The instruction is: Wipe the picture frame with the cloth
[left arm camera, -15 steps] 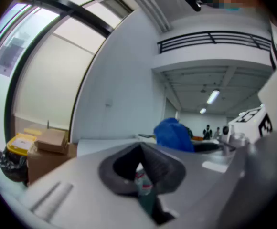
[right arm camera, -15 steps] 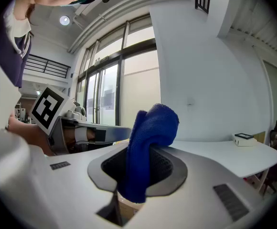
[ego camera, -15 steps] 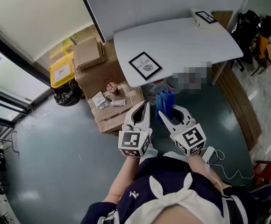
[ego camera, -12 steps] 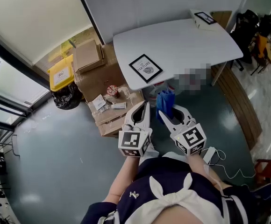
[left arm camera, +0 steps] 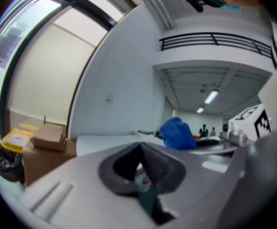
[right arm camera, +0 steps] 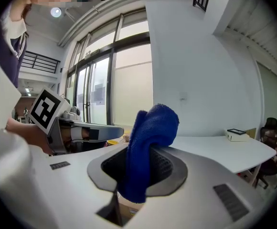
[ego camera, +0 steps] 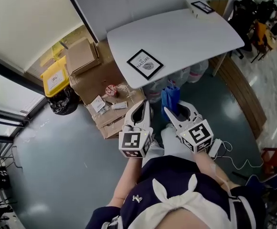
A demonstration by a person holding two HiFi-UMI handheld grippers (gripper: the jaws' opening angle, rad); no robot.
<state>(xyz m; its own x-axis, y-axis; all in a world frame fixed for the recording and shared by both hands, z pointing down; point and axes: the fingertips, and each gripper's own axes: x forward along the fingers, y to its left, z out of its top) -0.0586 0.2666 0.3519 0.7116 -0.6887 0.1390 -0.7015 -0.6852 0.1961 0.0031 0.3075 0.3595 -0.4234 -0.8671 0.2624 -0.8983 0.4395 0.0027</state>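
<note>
The grey-green floor takes up most of what I look down on. I am standing on it just off the near edge of the white table. Left of the table, against the wall, brown cardboard boxes are stacked. A yellow bin and a black bag sit at their far-left side. A small red-and-white can and a few loose packets lie on top of the nearest box.

I hold both grippers out in front of me, side by side over the floor and short of the table's near edge. My left gripper has its jaws brought together to a point, and I see nothing caught between them. My right gripper has its jaws pinched on the blue cloth. The cloth bunches up above the pads, with a short end hanging below them.

The picture frame, black-edged with a white print, lies flat close to the table's near-left corner and is turned at an angle to the edges. The cloth is near it but does not touch it. A small white box with a dark-framed face sits at the table's far-right corner. A thin white cable trails across the floor on my right.
</note>
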